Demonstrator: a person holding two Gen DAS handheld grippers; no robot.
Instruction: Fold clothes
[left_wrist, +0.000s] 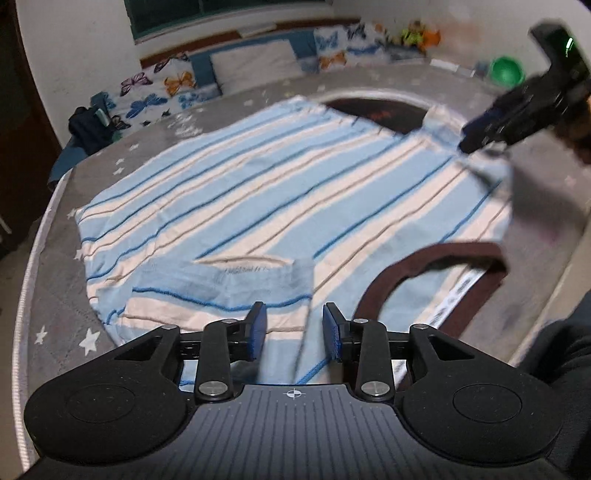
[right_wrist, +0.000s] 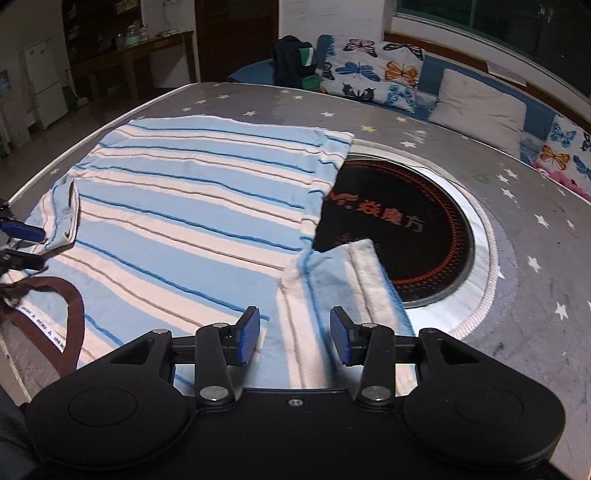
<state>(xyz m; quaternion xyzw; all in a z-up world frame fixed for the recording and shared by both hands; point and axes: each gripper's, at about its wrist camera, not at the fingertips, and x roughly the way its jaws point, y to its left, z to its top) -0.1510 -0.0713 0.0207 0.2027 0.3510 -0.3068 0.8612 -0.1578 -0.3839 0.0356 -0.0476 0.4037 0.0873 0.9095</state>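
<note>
A light-blue and cream striped T-shirt with a brown collar lies spread flat on the grey star-patterned table. My left gripper is open, its blue pads just above the shirt's left sleeve near the collar. My right gripper is open over the shirt's right sleeve. The shirt and collar also show in the right wrist view. The right gripper shows in the left wrist view over the far sleeve. The left gripper's fingertips show at the left edge.
A round black hotplate with orange print is set in the table, partly under the shirt's hem. Butterfly-print cushions and a grey pillow line the bench behind. A dark bag sits there. A green bowl stands at the far right.
</note>
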